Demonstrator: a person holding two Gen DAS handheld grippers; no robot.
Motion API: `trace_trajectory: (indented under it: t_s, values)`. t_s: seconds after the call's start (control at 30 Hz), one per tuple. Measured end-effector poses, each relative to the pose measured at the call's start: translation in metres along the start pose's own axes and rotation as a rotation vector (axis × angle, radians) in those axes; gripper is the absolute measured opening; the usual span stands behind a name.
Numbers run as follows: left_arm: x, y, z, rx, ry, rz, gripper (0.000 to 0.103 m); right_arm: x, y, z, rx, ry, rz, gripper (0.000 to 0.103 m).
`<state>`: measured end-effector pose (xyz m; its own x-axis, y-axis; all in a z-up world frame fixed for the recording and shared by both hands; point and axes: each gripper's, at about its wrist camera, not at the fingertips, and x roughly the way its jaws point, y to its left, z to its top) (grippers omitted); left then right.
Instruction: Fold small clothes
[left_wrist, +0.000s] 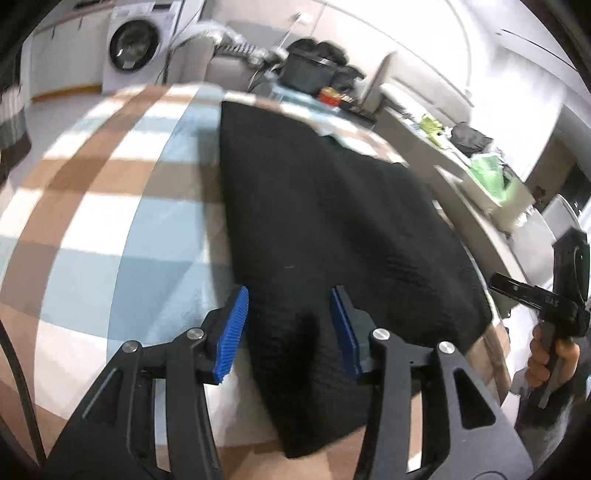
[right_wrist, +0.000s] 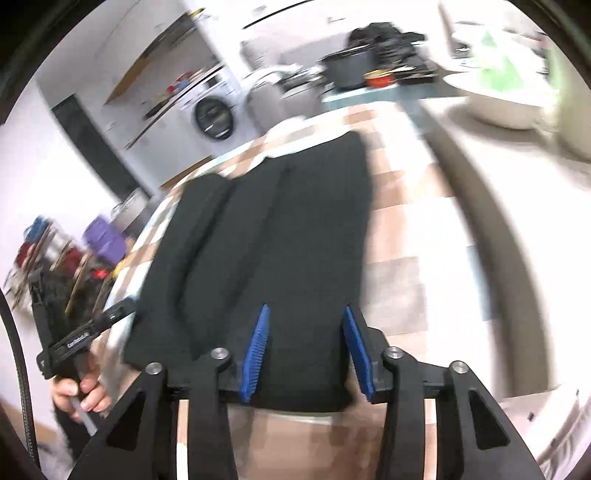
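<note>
A black garment (left_wrist: 332, 229) lies flat as a long folded strip on a checked tablecloth (left_wrist: 110, 206). My left gripper (left_wrist: 288, 295) hangs over the garment's near left edge, open, its blue pads (left_wrist: 232, 332) apart with no cloth pinched between them. In the right wrist view the same garment (right_wrist: 280, 229) shows lengthwise folds. My right gripper (right_wrist: 306, 310) hovers over its near end, open, and the blue pads (right_wrist: 255, 354) press on nothing. Each gripper shows in the other's view, held by a hand: the right one (left_wrist: 554, 299) and the left one (right_wrist: 85, 332).
A washing machine (left_wrist: 135, 46) stands beyond the table. Dark bins and clutter (left_wrist: 314, 68) sit past the far end, and a white tub with green items (left_wrist: 491, 177) stands to the right. Coloured items on a rack (right_wrist: 74, 251) are at the left of the right wrist view.
</note>
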<state>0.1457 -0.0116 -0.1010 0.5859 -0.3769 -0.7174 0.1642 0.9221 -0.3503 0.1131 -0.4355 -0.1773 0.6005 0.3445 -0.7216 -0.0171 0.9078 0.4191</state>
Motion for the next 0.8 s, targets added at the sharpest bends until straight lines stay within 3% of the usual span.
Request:
trace_trajectory:
  t_s: [0.1,0.17,0.23,0.27,0.3,0.37,0.5,0.67,0.77,0.8]
  values:
    - [0.016,0.013,0.004,-0.079,0.053,-0.029,0.042,0.015,-0.006,0.002,0.013,0.028,0.023,0.045]
    - [0.022,0.014,0.007,-0.075,0.047,-0.032,0.042,0.03,-0.002,0.001,-0.003,0.036,0.042,0.044]
    - [0.025,0.015,0.009,-0.059,0.038,-0.021,0.04,0.038,-0.001,0.001,-0.005,0.059,0.034,0.031]
    - [0.026,0.015,0.009,-0.055,0.036,-0.02,0.033,0.04,0.0,0.001,-0.015,0.052,0.029,0.026]
    - [0.027,0.016,0.009,-0.046,0.035,-0.016,0.027,0.042,0.005,0.001,-0.031,0.052,0.022,0.024]
    - [0.027,0.019,0.008,-0.031,0.033,-0.019,0.025,0.046,0.01,0.001,-0.044,0.058,0.018,0.021]
    - [0.021,0.024,0.005,-0.035,0.032,-0.021,0.023,0.053,0.021,-0.001,-0.053,0.068,0.031,0.02]
    - [-0.004,0.037,-0.007,-0.034,0.018,0.031,0.023,0.067,0.054,-0.007,-0.125,0.111,0.095,0.02]
    - [-0.017,0.049,-0.012,-0.053,0.013,0.044,0.023,0.065,0.067,-0.01,-0.196,0.134,0.039,0.022]
    - [-0.019,0.052,-0.013,-0.06,0.011,0.04,0.023,0.06,0.066,-0.009,-0.209,0.134,0.007,0.028]
